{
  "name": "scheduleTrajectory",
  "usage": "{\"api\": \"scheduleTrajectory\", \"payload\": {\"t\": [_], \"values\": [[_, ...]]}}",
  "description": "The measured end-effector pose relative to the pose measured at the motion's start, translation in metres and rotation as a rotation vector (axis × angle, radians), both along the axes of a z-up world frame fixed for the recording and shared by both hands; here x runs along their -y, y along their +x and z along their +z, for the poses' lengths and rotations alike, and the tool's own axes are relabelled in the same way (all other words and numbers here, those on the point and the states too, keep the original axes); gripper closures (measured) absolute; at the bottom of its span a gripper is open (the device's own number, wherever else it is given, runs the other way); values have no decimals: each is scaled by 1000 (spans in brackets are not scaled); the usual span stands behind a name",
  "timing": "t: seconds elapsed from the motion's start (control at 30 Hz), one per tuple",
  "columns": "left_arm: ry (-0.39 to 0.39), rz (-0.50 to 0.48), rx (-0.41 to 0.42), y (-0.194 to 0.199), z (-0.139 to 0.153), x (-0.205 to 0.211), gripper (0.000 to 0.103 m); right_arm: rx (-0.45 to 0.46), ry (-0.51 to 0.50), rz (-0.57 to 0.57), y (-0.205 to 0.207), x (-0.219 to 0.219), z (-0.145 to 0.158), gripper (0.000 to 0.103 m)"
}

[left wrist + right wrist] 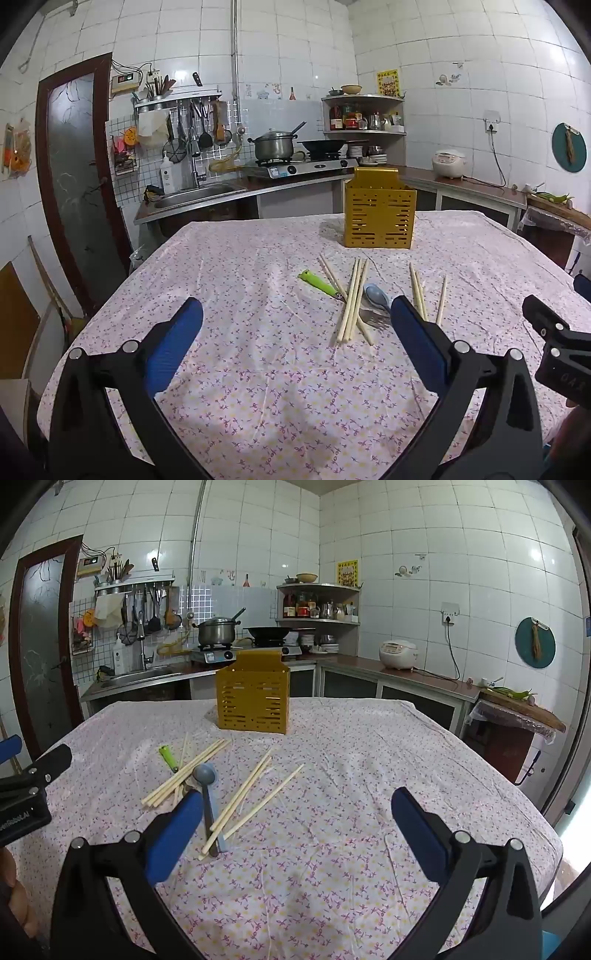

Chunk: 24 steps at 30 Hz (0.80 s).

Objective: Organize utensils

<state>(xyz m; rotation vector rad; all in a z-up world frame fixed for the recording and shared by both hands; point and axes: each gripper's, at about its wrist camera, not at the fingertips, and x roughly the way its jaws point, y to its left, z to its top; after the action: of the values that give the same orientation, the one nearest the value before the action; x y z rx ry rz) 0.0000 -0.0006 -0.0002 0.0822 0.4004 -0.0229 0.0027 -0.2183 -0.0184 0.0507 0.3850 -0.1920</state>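
Observation:
A yellow slotted utensil holder (pixel 379 216) (pixel 253 705) stands upright near the far side of the table. In front of it lie loose wooden chopsticks (pixel 352 301) (pixel 186 773), a green-handled tool (pixel 320 283) (pixel 168 757), a blue-grey spoon (pixel 376 295) (pixel 205 775) and a metal fork (pixel 373 316). More chopsticks (pixel 417 291) (pixel 243 794) lie to the right of the pile. My left gripper (pixel 297 314) hovers open, short of the pile, nothing between its fingers. My right gripper (pixel 297 805) is open too, with the spoon handle just beside its left finger (pixel 177 830).
The table wears a floral cloth (pixel 240 280) (pixel 351 760). Behind it run a counter with a sink (pixel 195 195), a stove with a pot (pixel 275 146) and wok, a corner shelf, and a rice cooker (pixel 398 653). The other gripper shows at each view's edge.

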Motion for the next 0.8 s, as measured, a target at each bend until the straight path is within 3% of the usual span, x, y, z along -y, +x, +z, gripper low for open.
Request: {"api": "scheduleTrajectory", "payload": {"t": [0.8], "values": [[3, -15, 16, -2, 3, 2, 5, 13, -7, -7, 0, 3, -1, 4]]}}
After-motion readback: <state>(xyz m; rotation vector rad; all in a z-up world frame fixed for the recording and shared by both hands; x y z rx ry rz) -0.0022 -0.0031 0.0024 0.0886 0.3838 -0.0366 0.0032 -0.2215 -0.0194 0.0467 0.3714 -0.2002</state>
